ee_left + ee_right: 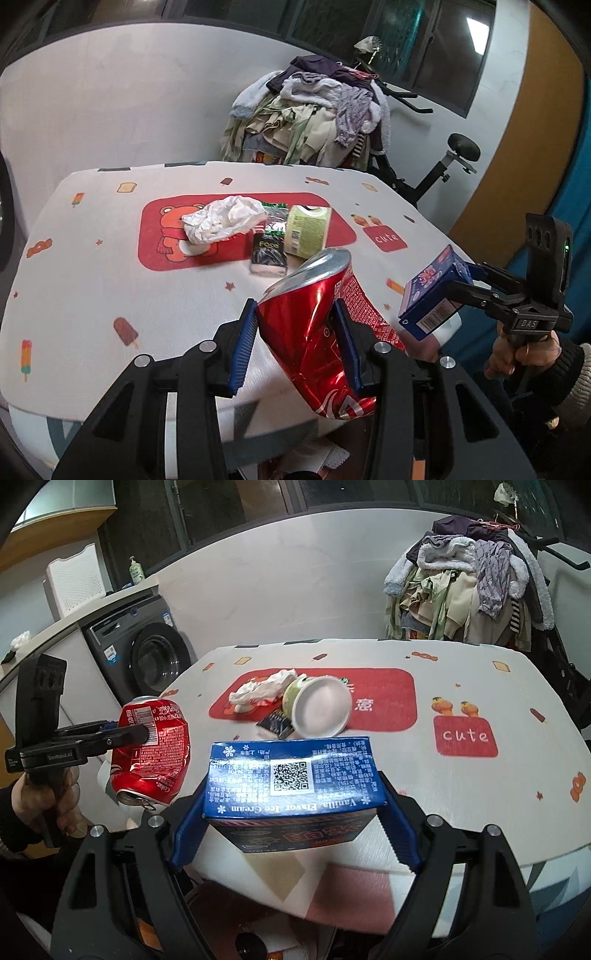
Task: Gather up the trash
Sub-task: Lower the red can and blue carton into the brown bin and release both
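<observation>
Left wrist view: left gripper (295,343), blue-padded fingers (243,343) clenched on a crushed red soda can (314,332). The can is dented and tilted, held clear above the near edge of the tabletop (110,280).

Same view, right side: right gripper (469,284), held by a hand (517,354) in a dark sleeve, grasping a blue ice cream box (432,291) off the tabletop's right edge.

Right wrist view: the ice cream box (291,775) sits crosswise between the blue pads, one at each end, fingers spread wide and pressing on it. QR label faces up; the printed flavour line reads upside down. The box is held above the near tabletop edge (480,812). The left gripper (144,734) with the can (155,753) appears at left, off the tabletop's side, the can's opening turned downward.

Remaining on the tabletop, grouped on a red bear-print mat (166,240):
- crumpled white tissue (221,218), resting on the mat;
- green paper cup (308,230) lying on its side, open mouth toward the right gripper's camera;
- black snack wrapper (269,243), between tissue and cup, touching the cup.

Beyond the tabletop: heap of clothes (306,118) on an exercise bike (436,170); washing machine (147,657) at left.
</observation>
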`<action>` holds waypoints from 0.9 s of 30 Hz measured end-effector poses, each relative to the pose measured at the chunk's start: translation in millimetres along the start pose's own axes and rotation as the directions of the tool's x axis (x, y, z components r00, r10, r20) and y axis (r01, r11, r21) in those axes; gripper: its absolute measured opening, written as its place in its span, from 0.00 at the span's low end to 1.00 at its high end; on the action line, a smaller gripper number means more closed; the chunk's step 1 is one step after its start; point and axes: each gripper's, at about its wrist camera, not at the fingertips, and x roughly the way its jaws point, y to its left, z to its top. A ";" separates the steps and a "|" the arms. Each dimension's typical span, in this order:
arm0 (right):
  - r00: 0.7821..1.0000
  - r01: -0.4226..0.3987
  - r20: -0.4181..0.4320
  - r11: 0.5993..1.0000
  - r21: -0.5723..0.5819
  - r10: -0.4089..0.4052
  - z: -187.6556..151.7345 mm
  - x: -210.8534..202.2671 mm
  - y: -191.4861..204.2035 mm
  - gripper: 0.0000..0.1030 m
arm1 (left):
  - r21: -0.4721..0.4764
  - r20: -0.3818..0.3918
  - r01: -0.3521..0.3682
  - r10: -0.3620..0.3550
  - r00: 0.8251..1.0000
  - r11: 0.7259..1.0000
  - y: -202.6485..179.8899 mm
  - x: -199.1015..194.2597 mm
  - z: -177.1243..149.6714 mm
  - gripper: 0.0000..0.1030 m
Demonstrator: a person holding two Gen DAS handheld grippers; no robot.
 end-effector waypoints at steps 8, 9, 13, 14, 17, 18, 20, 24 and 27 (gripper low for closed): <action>1.000 -0.024 -0.007 1.000 -0.013 0.024 -33.2 -13.3 18.2 0.79 | 0.013 0.027 0.003 -0.003 1.000 1.000 -19.7 -28.1 -42.9 0.39; 1.000 -0.028 -0.008 1.000 -0.014 0.028 -37.3 -15.0 20.0 0.79 | 0.017 0.025 0.005 -0.006 1.000 1.000 -22.7 -31.2 -48.9 0.39; 0.999 -0.035 -0.012 0.999 -0.014 0.035 -54.0 -22.7 25.7 0.79 | 0.038 0.017 0.009 -0.010 1.000 0.999 -33.8 -39.6 -65.7 0.39; 0.999 -0.037 -0.009 0.999 -0.012 0.037 -57.0 -25.0 26.6 0.79 | 0.045 0.014 0.010 -0.010 1.000 0.999 -36.7 -41.3 -69.2 0.39; 0.999 -0.041 -0.001 0.999 -0.002 0.041 -67.3 -32.0 28.4 0.79 | 0.073 0.008 0.012 -0.013 1.000 0.997 -44.4 -46.3 -81.2 0.39; 0.999 -0.042 0.000 0.999 -0.002 0.042 -71.1 -33.8 29.2 0.79 | 0.081 0.006 0.013 -0.013 1.000 0.997 -45.6 -47.8 -85.3 0.39; 0.999 -0.043 -0.003 0.999 -0.004 0.043 -79.0 -35.6 30.1 0.79 | 0.098 -0.007 0.014 -0.014 1.000 0.995 -48.9 -48.7 -95.1 0.39; 0.999 -0.050 -0.019 0.999 0.014 0.050 -94.9 -33.4 29.0 0.79 | 0.110 -0.049 0.028 -0.023 0.999 0.994 -50.1 -42.1 -112.7 0.39; 0.998 -0.053 -0.036 0.998 0.031 0.054 -104.3 -29.2 26.4 0.79 | 0.104 -0.076 0.039 -0.031 0.997 0.994 -48.5 -34.9 -121.4 0.39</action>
